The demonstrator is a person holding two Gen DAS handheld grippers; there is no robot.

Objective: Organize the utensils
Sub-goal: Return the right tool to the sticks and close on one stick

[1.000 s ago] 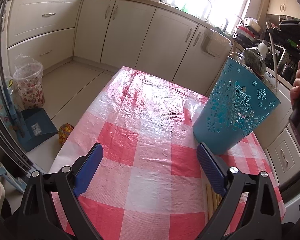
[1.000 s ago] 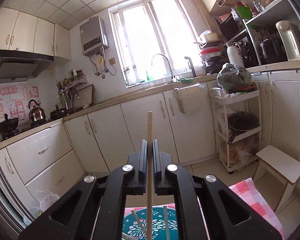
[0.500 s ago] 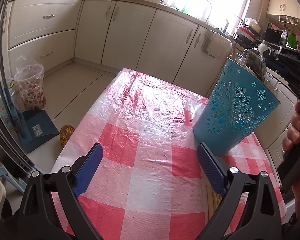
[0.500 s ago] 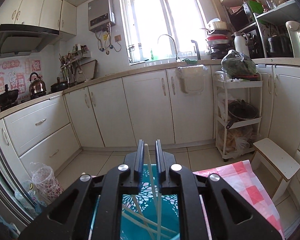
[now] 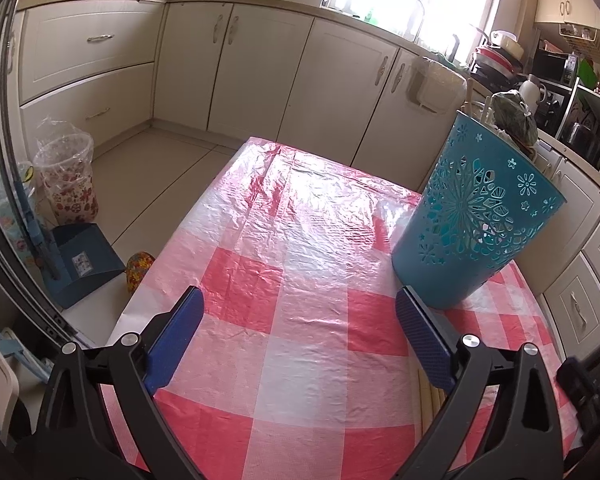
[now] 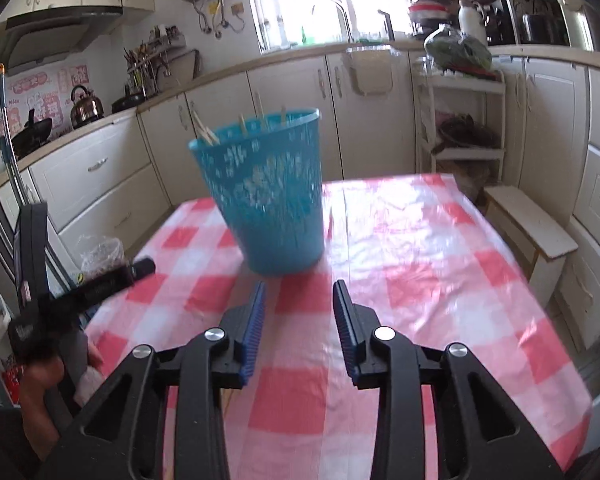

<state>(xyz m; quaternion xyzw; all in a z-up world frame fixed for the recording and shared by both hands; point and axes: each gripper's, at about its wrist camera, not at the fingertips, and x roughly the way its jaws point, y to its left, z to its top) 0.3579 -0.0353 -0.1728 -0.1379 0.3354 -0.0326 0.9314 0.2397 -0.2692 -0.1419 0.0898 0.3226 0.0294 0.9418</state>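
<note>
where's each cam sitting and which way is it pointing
Left wrist: sits on the left gripper, looking along its open fingers over the checked tablecloth toward the cabinets; the blue basket stands to the right.
Right wrist: sits on the right gripper, fingers open, facing the blue basket with chopsticks inside; the person's left hand and its gripper show at lower left.
Shared: basket, tablecloth, cabinets.
</note>
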